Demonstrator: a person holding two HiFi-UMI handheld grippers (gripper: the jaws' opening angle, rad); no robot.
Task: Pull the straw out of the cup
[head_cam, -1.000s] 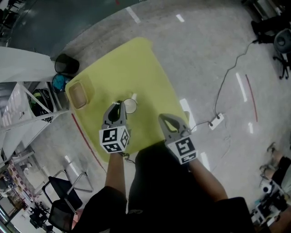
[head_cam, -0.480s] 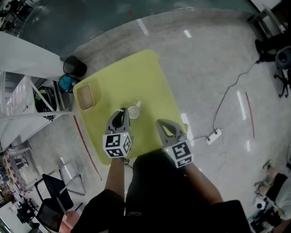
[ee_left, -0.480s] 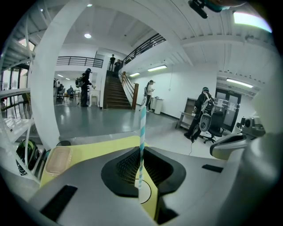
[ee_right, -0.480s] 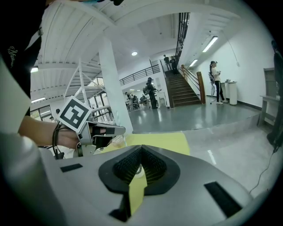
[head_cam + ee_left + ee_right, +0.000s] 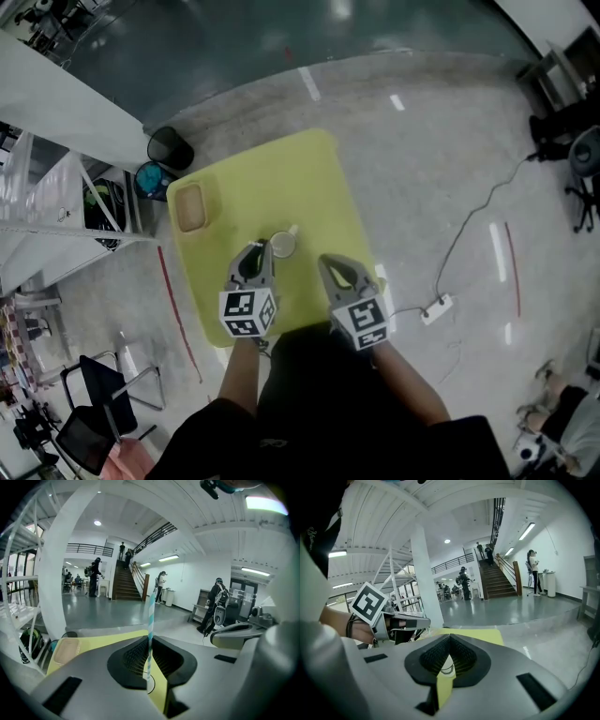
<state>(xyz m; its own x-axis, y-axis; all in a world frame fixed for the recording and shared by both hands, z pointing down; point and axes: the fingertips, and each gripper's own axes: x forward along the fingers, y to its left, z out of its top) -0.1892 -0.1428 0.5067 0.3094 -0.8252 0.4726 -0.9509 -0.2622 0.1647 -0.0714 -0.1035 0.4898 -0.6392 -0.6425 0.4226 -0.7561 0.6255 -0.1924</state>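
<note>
The head view looks steeply down from high above the desk (image 5: 281, 178), left tongs (image 5: 257, 249) and right tongs (image 5: 326, 263) below centre. Each tongs view sits close behind its own jaws, facing almost level over the desk towards the stairs (image 5: 124, 581), which both share.

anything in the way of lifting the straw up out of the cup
Nothing visible. The left gripper clamps the upright straw in its fingers, with open air above it. The right gripper sits empty off to the side, apart from the cup.
</note>
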